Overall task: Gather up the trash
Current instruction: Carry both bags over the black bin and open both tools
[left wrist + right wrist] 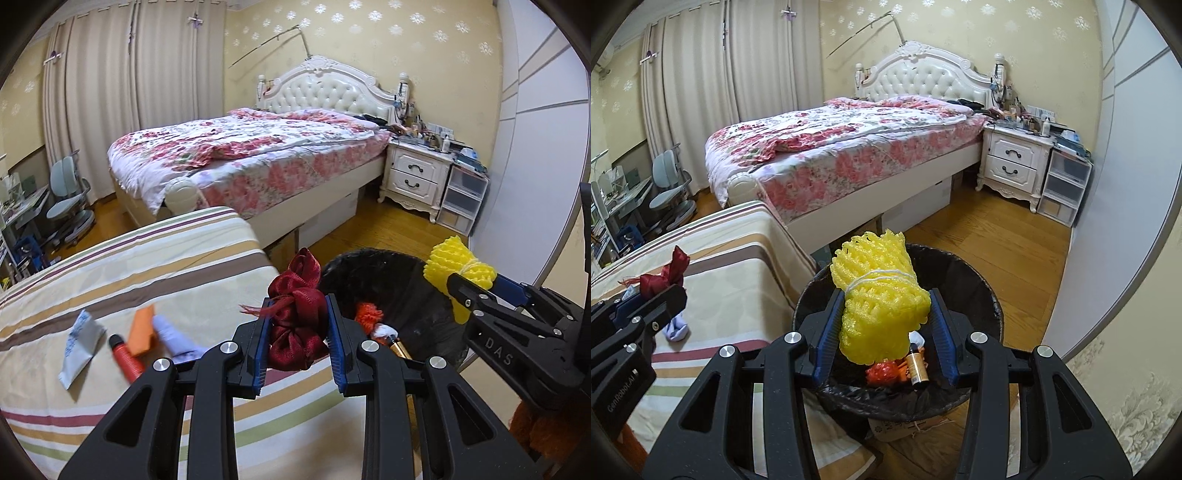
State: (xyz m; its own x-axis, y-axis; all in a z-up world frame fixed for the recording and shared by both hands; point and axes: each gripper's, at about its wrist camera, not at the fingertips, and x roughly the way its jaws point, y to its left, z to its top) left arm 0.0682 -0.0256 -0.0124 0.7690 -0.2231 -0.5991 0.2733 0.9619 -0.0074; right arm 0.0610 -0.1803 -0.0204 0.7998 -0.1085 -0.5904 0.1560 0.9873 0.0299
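Yellow foam net (879, 295), pinched upright in the right claw (882, 332), hangs directly over the black-lined bin (990, 295); left claw (297, 332), pinching red ribbon (295, 317), sits beside the rim.

A striped cloth surface (129, 266) fills the near left, with a lined bin (982, 295) just beside its right edge on the floor. On the cloth lie a pouch (79, 343), a tube (125, 356), a flat block (142, 328) and a sock (173, 338) — close together, left of the ribbon bundle (299, 325). The foam net (879, 295) sits over the bin's mouth; a small bottle (918, 365) lies inside. Behind stands a bed (849, 147), a nightstand (1015, 162) to its right — drawers (1065, 188) beside that.
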